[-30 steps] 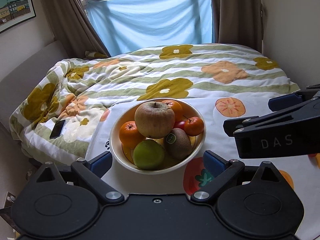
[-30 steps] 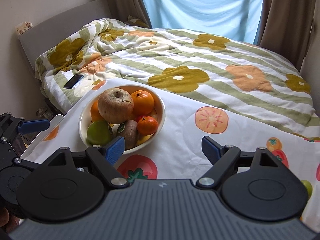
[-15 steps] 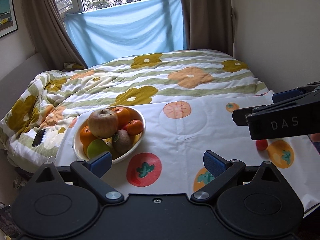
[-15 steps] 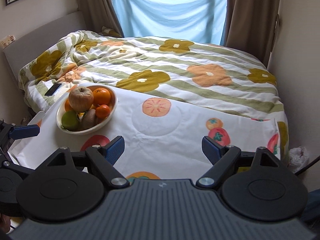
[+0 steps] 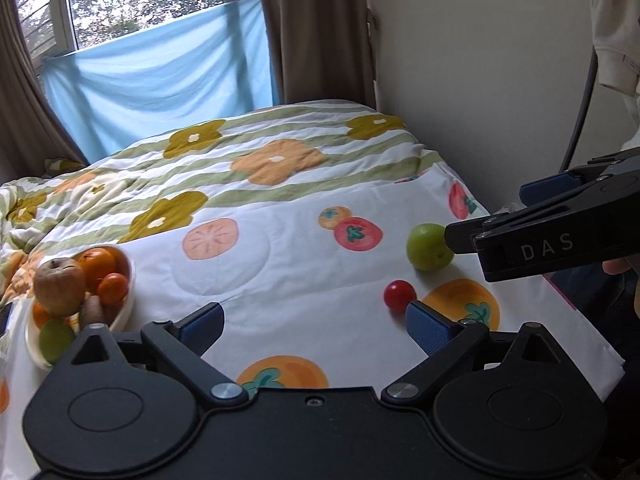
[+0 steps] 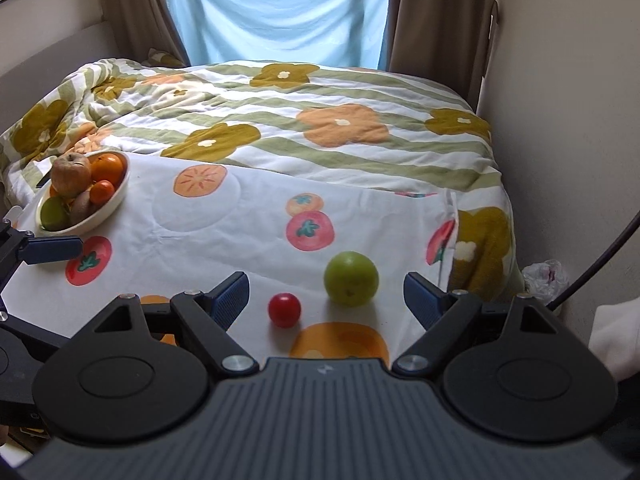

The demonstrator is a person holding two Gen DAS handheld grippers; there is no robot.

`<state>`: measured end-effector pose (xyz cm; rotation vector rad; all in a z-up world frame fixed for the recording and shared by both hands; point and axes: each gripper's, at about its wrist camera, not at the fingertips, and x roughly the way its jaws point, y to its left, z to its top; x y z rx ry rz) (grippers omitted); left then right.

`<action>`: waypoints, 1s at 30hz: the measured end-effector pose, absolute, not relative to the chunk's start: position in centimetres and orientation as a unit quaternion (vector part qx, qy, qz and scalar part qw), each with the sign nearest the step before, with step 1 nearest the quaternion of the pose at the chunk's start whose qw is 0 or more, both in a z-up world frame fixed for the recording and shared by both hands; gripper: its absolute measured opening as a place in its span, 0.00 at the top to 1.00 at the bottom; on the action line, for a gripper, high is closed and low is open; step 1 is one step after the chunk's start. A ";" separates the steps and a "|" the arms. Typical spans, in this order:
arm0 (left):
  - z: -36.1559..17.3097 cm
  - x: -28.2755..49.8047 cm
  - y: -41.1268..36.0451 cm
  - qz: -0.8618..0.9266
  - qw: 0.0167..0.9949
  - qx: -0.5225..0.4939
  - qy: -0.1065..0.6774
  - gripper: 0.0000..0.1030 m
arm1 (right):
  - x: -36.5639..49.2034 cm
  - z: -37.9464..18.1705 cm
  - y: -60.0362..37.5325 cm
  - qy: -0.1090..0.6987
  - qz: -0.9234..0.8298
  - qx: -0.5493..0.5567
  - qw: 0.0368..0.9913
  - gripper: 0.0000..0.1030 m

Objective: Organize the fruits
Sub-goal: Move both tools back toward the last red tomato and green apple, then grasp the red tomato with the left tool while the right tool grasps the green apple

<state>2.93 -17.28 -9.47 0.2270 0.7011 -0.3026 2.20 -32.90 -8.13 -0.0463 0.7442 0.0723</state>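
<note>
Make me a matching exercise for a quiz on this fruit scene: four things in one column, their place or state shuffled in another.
Things:
1. green apple
2. small red fruit
3. brown apple
4. right tool

Places or states:
A. on top of the pile in the bowl
B. open, holding nothing
C. loose on the cloth, nearer the wall
D. loose on the cloth, beside the green apple, nearer the bowl

Pairs: 1-C, 2-D, 3-A, 4-B

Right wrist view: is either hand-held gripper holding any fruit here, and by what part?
Nothing is held. The right hand-held gripper and left hand-held gripper are open and empty; the green apple and cherry tomato lie loose.
</note>
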 end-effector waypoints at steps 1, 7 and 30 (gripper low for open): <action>-10.0 3.2 -17.9 -0.155 0.920 0.114 0.342 0.05 | 2.4 -8.6 -33.3 0.364 0.034 -0.023 0.931 0.04; -13.6 5.6 -21.3 -0.194 0.907 0.142 0.347 0.11 | 4.0 -11.3 -35.6 0.357 0.037 -0.033 0.933 0.05; -18.5 8.9 -24.9 -0.256 0.879 0.175 0.362 0.65 | 8.2 -16.2 -36.4 0.382 0.070 -0.001 0.922 0.16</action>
